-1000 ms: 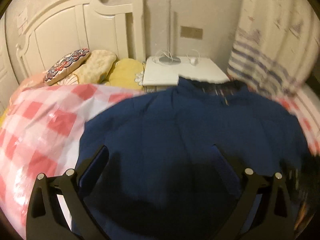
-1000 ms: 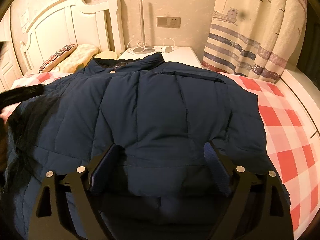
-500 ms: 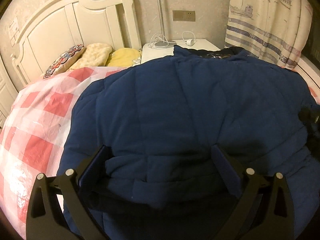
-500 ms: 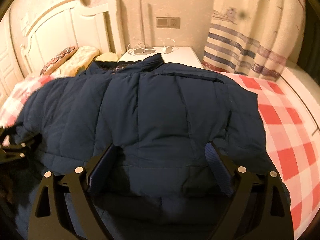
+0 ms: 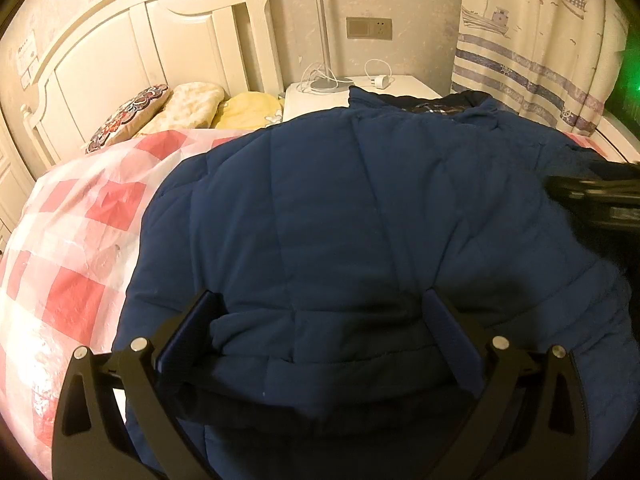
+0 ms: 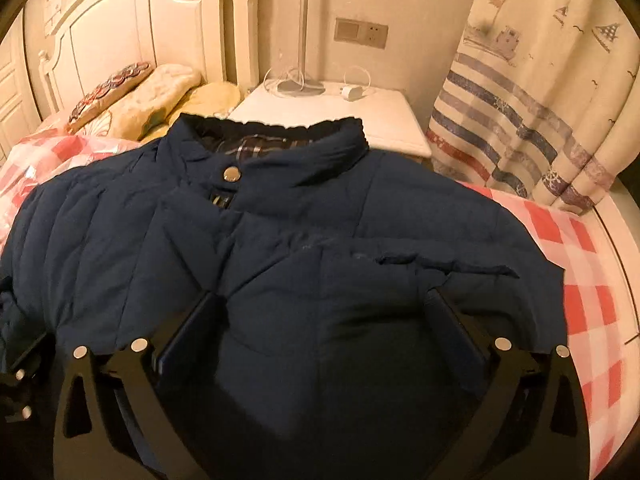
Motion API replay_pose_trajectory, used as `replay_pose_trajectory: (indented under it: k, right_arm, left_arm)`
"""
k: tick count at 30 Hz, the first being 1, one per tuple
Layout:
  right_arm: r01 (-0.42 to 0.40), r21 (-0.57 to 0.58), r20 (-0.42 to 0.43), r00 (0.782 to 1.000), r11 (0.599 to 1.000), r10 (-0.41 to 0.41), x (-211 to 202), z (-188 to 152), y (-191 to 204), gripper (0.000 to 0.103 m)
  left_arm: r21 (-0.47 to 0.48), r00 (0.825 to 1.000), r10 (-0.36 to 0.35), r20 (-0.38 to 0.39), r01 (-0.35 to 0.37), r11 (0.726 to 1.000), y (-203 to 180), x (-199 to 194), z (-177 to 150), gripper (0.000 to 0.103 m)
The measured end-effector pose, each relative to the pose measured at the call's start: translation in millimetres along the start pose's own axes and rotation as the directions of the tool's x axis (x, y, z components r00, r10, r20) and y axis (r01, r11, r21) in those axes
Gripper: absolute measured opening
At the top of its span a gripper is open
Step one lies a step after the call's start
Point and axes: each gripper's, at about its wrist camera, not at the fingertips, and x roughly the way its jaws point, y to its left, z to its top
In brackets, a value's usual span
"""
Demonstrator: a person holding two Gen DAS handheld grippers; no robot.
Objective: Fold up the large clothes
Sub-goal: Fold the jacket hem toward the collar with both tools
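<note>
Now we start at the left claw [image 5: 320,328], low in the left wrist view: its jaws stand wide apart with a thick roll of the navy jacket [image 5: 360,220] bulging between them, but we cannot tell whether the pads press it. Over in the right wrist view, the right claw [image 6: 324,320] has just been opening; its jaws sit fully apart over the padded front and grip nothing, though cloth lies between them.

Moving outward, the jacket lies spread front-up on the bed [image 6: 580,300], over the red-and-white checked cover. Its collar [image 6: 280,144] sits at upper centre of the right view, with one metal snap [image 6: 231,175] showing below it. A loose flap [image 6: 440,264] lies across the chest at right of centre. Beyond the collar stand the white nightstand [image 6: 380,120] and the striped curtain [image 6: 520,120]; pillows [image 6: 160,96] rest at upper left against the headboard.

We judge the fold is barely begun. The risk from here is the puffy filling: a shallow bite may catch only the outer shell, so the bulk slides out mid-lift. The slick-looking cover could also let the whole jacket drag along, skewing the fold. And that loose flap may bunch underneath.
</note>
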Motion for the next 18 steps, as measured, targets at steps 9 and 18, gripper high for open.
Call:
replay_pose_trajectory:
  k: [9, 18]
  right_arm:
    - [-0.046, -0.157, -0.004, 0.999, 0.987, 0.046, -42.7, -72.3, 20.0, 0.099]
    - [-0.192, -0.065, -0.025, 0.981, 0.979, 0.191, -92.8, -103.7, 9.5, 0.099]
  left_arm:
    - [0.002, 1.000, 0.002, 0.000, -0.002, 1.000, 0.8, 0.1, 0.1, 0.101]
    - [0.006, 1.000, 0.022, -0.001, -0.022, 1.000, -4.0, -11.3, -2.9, 0.101]
